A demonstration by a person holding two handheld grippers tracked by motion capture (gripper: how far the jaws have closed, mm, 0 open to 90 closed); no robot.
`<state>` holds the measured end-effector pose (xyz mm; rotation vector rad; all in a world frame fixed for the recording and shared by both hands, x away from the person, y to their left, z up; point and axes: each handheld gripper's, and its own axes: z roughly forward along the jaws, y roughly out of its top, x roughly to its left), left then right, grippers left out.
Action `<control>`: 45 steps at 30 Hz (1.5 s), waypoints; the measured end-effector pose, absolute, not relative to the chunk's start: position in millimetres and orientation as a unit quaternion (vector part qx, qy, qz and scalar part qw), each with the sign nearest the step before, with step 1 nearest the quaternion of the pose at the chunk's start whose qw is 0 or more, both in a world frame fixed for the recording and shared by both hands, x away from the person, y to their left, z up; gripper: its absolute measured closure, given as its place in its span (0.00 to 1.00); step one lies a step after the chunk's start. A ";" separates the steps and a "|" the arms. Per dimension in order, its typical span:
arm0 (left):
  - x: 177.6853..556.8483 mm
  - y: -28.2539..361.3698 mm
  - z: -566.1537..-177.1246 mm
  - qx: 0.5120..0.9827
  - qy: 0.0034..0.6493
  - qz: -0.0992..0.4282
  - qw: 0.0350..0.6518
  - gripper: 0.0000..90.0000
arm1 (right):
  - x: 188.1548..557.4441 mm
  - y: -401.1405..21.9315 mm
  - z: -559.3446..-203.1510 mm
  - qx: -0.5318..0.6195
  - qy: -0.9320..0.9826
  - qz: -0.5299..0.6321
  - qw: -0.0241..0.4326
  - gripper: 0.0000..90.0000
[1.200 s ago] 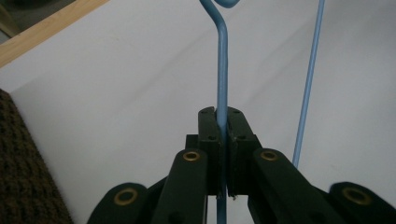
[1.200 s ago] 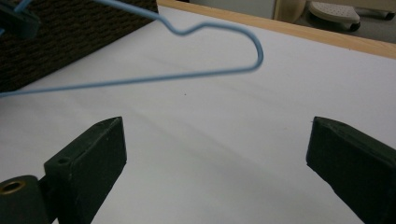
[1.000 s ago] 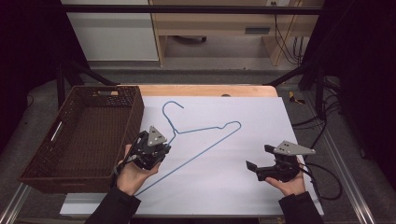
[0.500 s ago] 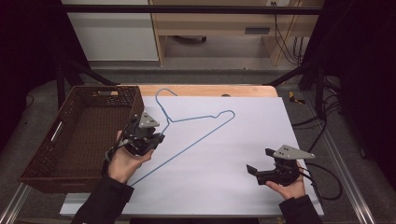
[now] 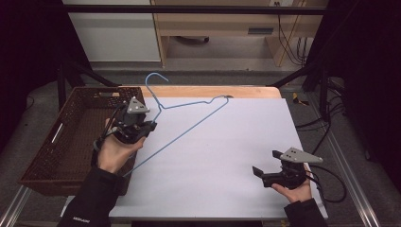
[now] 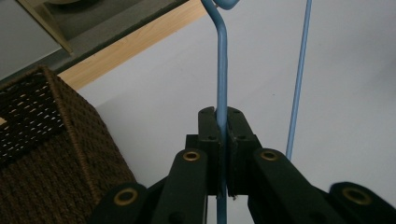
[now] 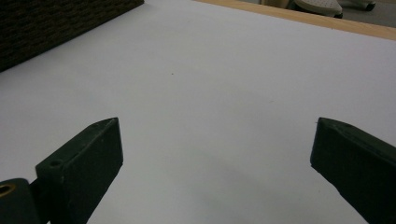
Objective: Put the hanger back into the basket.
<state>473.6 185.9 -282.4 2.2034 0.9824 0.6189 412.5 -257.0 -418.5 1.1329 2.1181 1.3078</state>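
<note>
My left gripper (image 5: 150, 126) is clamped on the neck of the blue wire hanger (image 5: 189, 124), the wire pinched between both pads just below the hook. Compared with 1 second ago, I have lifted it up and carried it left toward the woven basket (image 5: 56, 146), so the hook now rides higher and the hanger tilts, most of its frame off the white surface (image 5: 227, 151) and 1 long side slanting down past my left hand. That suggests the pick-up has worked and the basket is probably where it goes next. My right gripper (image 5: 265, 175) rests low near the front right, jaws spread wide and holding nothing.
</note>
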 end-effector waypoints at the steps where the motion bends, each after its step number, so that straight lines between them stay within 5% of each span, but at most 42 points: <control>1: 473.6 185.9 -282.4 0.838 0.374 0.235 0.320 0.97 | 412.5 -257.0 -418.5 0.406 0.758 0.468 0.202 0.03; 27: 473.5 269.7 -243.2 0.798 0.426 0.277 0.324 0.97 | 412.1 -259.8 -416.5 0.416 0.752 0.465 0.211 0.02; 45: 487.3 337.5 -254.0 0.769 0.485 0.301 0.289 0.97 | 412.7 -259.4 -417.1 0.416 0.754 0.462 0.212 0.02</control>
